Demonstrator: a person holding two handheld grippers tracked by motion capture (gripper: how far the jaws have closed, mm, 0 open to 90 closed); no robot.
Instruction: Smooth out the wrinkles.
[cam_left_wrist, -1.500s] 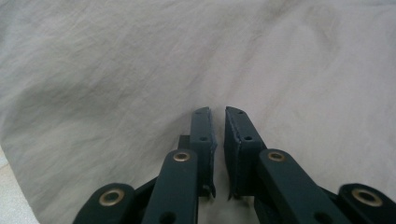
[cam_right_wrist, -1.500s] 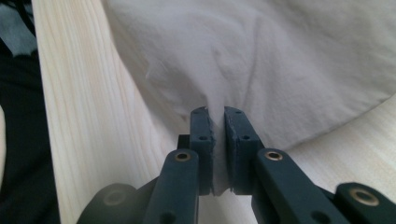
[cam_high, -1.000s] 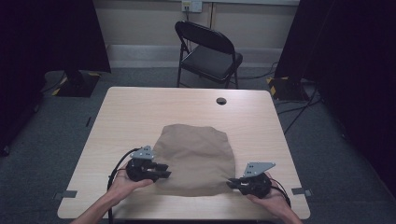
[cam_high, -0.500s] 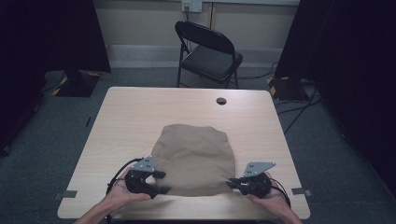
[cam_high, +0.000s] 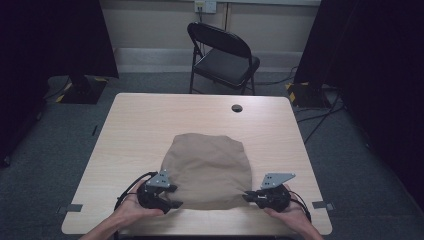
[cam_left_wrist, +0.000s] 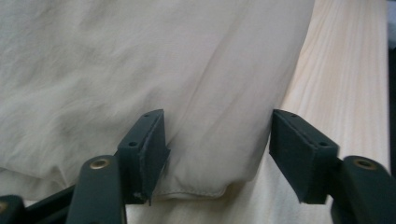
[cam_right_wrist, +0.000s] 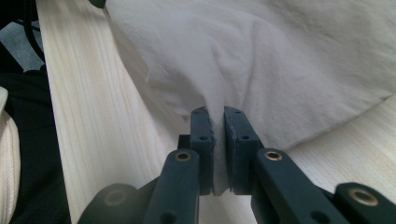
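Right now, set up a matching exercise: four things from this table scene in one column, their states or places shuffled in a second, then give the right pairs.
Things:
1. left gripper
2. right gripper
3. cloth
4. folding chair

States or places:
A. pinching a fold of fabric
B. on the floor beyond the far edge of the table
C. jaws apart over a hemmed corner, having just been opening
D. spread flat on the near half of the table

Pairs: 1-C, 2-A, 3-D, 4-B

Dim, soft high view with near-black room edges; brighter, slightly washed-out gripper views, blurred near foreground.
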